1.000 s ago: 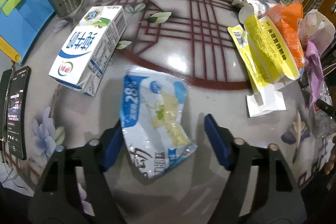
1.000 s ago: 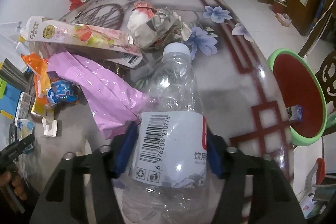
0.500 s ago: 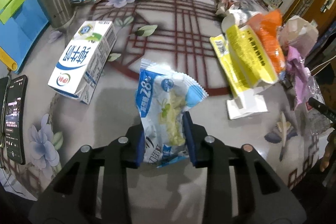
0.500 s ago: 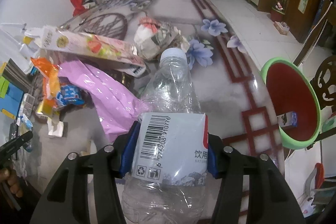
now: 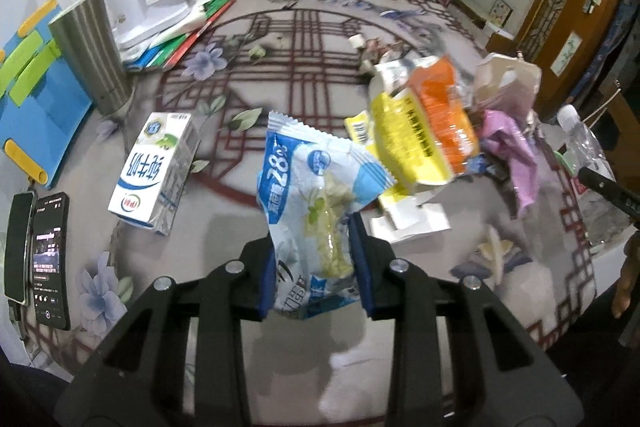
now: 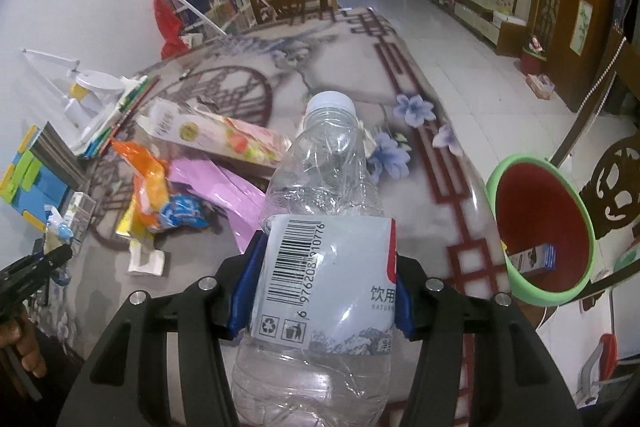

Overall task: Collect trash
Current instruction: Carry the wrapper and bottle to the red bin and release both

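Observation:
My left gripper is shut on a blue and white snack wrapper, held up off the table. My right gripper is shut on a clear empty plastic bottle with a white cap, lifted above the table edge. More trash lies on the table: a white milk carton, a yellow and orange wrapper pile, a pink bag and a long pink box. A red bin with a green rim stands off the table's right side with a small box inside.
A steel cup, blue folder, books and two phones sit at the table's left. A white desk lamp stands behind. A wooden chair is beside the bin. A person's hand shows low left.
The left jaws closed on the snack wrapper and lifted it from the table. The right gripper rose with the bottle, so more of the room and the bin shows.

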`<state>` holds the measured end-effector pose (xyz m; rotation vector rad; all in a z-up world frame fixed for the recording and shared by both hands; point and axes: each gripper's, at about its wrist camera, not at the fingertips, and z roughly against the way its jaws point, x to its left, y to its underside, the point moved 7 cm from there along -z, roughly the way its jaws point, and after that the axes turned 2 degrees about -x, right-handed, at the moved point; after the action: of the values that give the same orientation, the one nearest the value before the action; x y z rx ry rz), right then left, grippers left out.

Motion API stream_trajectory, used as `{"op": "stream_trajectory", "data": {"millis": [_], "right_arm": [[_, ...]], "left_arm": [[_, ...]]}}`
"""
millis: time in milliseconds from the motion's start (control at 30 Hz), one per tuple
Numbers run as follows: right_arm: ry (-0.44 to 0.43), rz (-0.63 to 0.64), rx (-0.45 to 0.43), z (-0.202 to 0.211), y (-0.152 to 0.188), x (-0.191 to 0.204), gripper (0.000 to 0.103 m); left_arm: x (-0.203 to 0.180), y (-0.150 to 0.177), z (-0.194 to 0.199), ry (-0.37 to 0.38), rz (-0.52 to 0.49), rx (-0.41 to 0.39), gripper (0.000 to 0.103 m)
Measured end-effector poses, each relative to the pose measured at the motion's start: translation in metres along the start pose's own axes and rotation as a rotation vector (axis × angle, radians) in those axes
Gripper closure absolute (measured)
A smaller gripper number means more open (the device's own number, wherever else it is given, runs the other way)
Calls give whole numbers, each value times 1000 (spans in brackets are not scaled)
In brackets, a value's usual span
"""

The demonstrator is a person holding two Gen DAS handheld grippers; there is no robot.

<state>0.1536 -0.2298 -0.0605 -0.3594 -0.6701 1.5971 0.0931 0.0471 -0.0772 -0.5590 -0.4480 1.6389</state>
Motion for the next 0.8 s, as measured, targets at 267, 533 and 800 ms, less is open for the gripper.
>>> {"op": "stream_trajectory", "data": {"millis": [267, 533, 800], "right_arm": [[-21, 2, -37, 14, -9, 8, 50], [-24, -21, -76, 29, -17, -3, 50], [1, -61, -111, 46, -31, -40, 50]], "left_arm": [[-16, -4, 12, 18, -12, -25, 72], [-50, -26, 25, 63, -48, -64, 72], [-120, -52, 27, 167, -122, -85, 72]]}}
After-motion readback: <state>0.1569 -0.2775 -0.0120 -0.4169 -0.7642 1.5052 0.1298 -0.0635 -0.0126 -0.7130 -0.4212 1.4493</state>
